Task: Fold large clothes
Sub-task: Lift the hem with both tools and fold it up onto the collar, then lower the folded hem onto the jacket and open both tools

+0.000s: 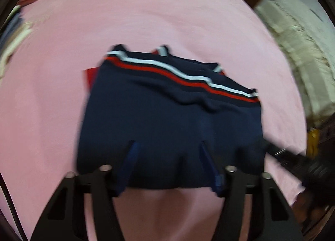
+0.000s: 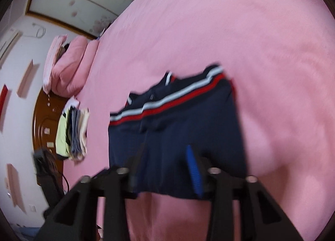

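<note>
Navy garment [image 1: 167,127] with white and red stripes lies folded on pink bedsheet [image 1: 146,21], its near edge between the spread left gripper [image 1: 167,146] and right gripper [image 2: 165,153] fingers, no pad pressing it.

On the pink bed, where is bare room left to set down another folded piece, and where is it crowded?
Bare pink sheet lies wide beyond the striped edge of the navy garment, and on its side away from the folded stack. A narrower strip runs between garment and stack. Crowded: the bed edge with the stack and the pink pillows.
</note>
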A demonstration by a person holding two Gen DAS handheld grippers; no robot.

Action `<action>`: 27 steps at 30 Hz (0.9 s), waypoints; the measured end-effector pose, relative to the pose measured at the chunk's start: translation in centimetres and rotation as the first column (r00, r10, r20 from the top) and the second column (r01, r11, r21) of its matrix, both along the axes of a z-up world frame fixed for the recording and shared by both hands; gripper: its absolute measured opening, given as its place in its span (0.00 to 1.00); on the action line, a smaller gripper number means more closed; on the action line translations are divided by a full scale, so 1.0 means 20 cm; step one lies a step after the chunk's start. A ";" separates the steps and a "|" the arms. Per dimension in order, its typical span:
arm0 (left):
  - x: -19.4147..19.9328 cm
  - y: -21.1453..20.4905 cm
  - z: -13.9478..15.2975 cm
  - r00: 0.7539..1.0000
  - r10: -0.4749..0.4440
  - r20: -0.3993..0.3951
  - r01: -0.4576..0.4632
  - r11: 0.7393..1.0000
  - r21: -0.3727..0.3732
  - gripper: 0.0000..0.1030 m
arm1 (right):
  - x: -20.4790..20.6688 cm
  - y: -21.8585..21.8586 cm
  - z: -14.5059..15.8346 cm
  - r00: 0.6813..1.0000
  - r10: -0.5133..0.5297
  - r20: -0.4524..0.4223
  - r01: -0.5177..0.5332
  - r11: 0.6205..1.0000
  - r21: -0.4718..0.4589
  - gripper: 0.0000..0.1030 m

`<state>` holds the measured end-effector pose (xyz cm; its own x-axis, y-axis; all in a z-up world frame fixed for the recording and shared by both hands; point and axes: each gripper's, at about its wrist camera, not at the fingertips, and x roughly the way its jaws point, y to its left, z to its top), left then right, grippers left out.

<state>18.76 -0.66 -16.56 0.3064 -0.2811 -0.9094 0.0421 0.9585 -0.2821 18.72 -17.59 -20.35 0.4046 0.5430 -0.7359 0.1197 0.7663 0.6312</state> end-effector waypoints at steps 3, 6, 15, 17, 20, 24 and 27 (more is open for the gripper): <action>0.06 -0.06 -0.08 0.997 -0.057 -0.042 0.058 0.998 0.008 0.13 | -0.02 0.14 -0.07 0.999 0.046 0.018 -0.047 0.999 0.009 0.00; 0.09 -0.09 -0.17 0.991 -0.096 -0.098 0.103 0.992 0.073 0.12 | -0.02 0.25 -0.12 0.997 0.061 0.046 -0.060 0.998 -0.036 0.00; 0.07 0.13 -0.27 0.986 -0.008 -0.165 0.003 1.000 -0.032 0.02 | 0.08 0.20 -0.35 0.969 -0.077 -0.234 0.091 0.994 0.054 0.00; 0.08 0.16 -0.27 0.985 0.002 -0.171 -0.008 0.999 -0.037 0.01 | 0.09 0.18 -0.34 0.960 -0.092 -0.265 0.106 0.994 0.038 0.00; 0.09 0.23 -0.28 0.984 -0.001 -0.179 -0.013 0.997 -0.078 0.01 | 0.07 0.08 -0.32 0.955 -0.116 -0.272 0.128 0.991 0.027 0.00; 0.09 0.26 -0.24 0.985 -0.019 -0.169 0.008 0.998 -0.062 0.01 | 0.01 -0.07 -0.30 0.945 -0.135 -0.297 0.166 0.983 0.081 0.00; 0.05 0.36 -0.19 0.994 0.031 -0.103 -0.011 0.981 0.196 0.01 | -0.04 -0.15 -0.26 0.933 -0.178 -0.314 0.198 0.980 0.031 0.00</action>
